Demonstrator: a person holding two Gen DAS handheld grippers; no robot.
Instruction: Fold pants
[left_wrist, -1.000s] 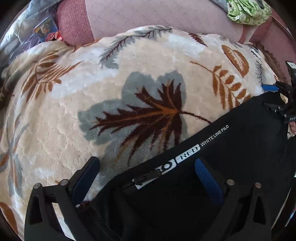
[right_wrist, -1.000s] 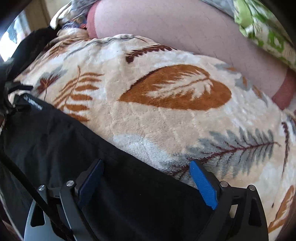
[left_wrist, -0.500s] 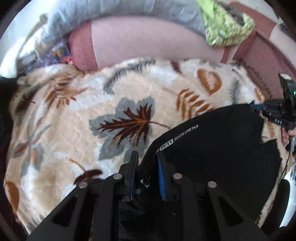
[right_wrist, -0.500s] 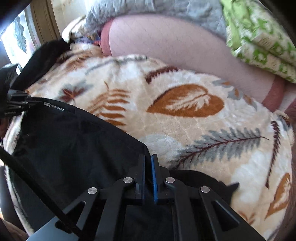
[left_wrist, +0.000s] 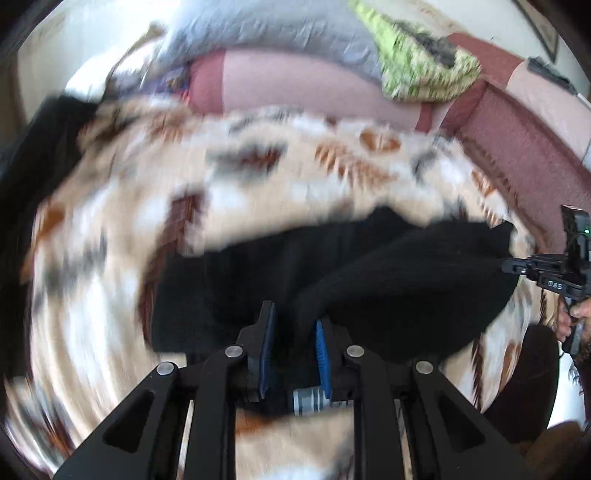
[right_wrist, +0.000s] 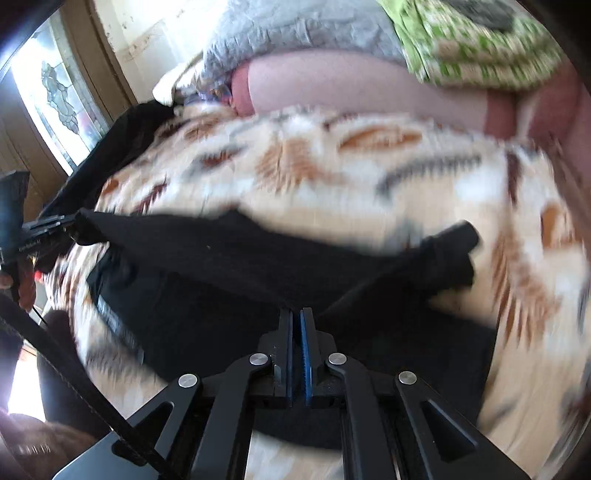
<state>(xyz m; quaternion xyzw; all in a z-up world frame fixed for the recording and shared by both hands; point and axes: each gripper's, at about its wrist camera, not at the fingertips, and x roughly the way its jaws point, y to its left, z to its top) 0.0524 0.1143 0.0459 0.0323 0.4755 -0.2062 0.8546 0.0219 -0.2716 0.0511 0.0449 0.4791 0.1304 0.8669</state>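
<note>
Two tools grip the black pants (left_wrist: 406, 266), which hang lifted over the leaf-print blanket (left_wrist: 110, 258). Left tool (left_wrist: 293, 332) is clamped on a thick bunch of cloth near the waistband; right tool (right_wrist: 296, 325) is pinched nearly together on a thin edge. Beyond the blanket lie a pink cushion (right_wrist: 351, 85) and green cloth (left_wrist: 417, 70).

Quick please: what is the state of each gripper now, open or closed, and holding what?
Left gripper: closed on a thick bunch of the black pants.
Right gripper: closed on the pants' edge, pads nearly together.
</note>
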